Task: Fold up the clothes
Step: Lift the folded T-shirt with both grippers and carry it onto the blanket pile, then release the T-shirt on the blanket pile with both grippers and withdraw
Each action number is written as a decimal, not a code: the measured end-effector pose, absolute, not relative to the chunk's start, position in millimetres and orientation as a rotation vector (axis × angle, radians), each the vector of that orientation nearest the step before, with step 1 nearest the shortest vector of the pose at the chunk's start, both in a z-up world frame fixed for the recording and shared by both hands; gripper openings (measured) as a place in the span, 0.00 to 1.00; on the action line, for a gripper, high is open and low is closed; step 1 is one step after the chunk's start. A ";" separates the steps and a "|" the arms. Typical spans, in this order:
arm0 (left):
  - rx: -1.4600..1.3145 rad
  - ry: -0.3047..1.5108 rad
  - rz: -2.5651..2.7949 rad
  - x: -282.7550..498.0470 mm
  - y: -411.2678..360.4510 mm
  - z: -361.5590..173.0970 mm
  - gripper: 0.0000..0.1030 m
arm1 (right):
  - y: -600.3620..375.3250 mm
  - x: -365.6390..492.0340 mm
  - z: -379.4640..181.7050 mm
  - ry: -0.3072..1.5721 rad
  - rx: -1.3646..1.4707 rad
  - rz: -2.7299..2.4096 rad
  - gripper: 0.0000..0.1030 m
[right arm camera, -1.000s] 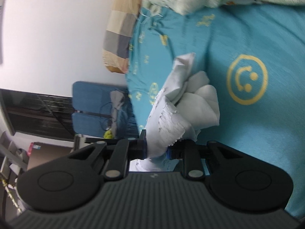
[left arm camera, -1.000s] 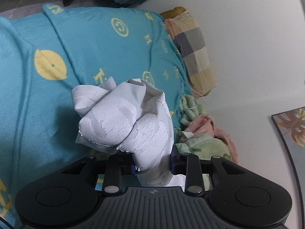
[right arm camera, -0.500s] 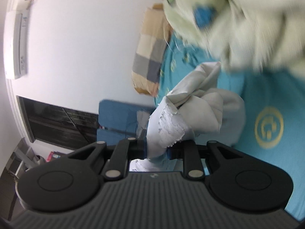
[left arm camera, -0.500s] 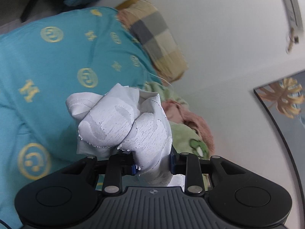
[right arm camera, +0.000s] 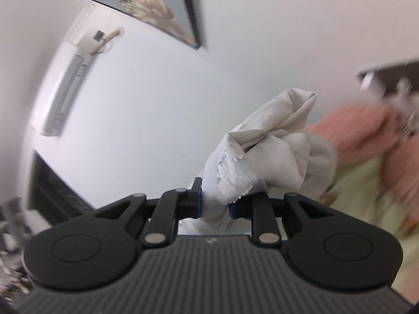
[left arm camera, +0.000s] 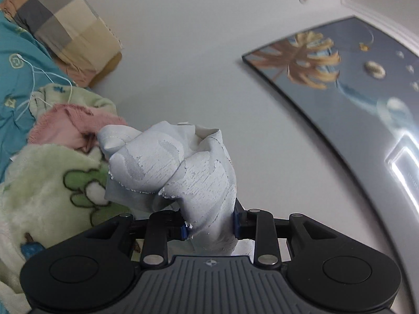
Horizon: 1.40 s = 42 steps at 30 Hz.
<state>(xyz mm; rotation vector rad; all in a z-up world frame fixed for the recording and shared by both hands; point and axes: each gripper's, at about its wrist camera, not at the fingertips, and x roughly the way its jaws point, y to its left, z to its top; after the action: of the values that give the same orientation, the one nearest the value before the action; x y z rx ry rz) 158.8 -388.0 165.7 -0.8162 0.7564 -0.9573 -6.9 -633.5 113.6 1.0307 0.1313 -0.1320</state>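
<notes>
Left hand-held gripper [left arm camera: 209,229] has its jaws clamped on a bunched wad of white cloth [left arm camera: 178,172], and the fabric balloons up out of the grip, patterned weave and frayed edge plain to see. Over on the other side, the right hand-held gripper [right arm camera: 214,205] is clamped on white cloth [right arm camera: 264,157] too, a crumpled fold rising up and to the right from between the blue-tipped fingers [right arm camera: 197,204]. Whether both are holding one and the same garment, the views do not settle.

Both bunches are held up in the air, with bare wall behind them. Just left of the left gripper's cloth sits a pink fuzzy garment [left arm camera: 62,125], touching or overlapping the white fabric at its far edge, and under that a pale green fleece blanket [left arm camera: 47,183] with a green cartoon print. Farther left, a teal bedsheet [left arm camera: 15,78] with yellow motifs, a thin white cable [left arm camera: 39,76] trailing across it, and at the far left corner a checked pillow [left arm camera: 65,23] in tan and grey.

Right-wrist view is blurred: pink garment [right arm camera: 366,136] and green fleece [right arm camera: 366,196] smear past on the right. On the wall, a framed picture [left arm camera: 340,83] of golden leaves, and a white air conditioner [right arm camera: 65,91] at the left.
</notes>
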 end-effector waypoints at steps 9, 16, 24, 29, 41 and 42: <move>-0.565 0.974 -0.925 149.1 -401.1 37.1 0.31 | -645.8 -20.8 44.2 0.426 0.928 -0.306 0.22; -0.454 0.964 -0.911 146.3 -394.6 26.8 0.39 | -623.7 -29.7 27.5 0.499 0.863 -0.350 0.22; -0.132 0.798 -0.863 83.1 -360.6 85.2 0.82 | -601.3 -70.4 73.4 0.506 0.789 -0.419 0.48; -0.012 0.663 -0.875 27.0 -335.4 133.7 1.00 | -574.2 -108.2 112.4 0.431 0.680 -0.434 0.77; 0.062 0.395 -0.838 -103.1 -247.6 196.7 1.00 | -481.7 -175.5 158.0 0.353 0.436 -0.355 0.77; 0.066 0.386 -0.832 -109.9 -241.8 196.4 1.00 | -475.1 -180.1 157.1 0.347 0.421 -0.353 0.77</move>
<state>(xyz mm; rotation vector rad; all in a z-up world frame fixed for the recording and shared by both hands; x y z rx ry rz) -109.9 -241.8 196.4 0.0656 0.3857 -0.8322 -180.1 -475.1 157.1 0.4208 0.3469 -0.3526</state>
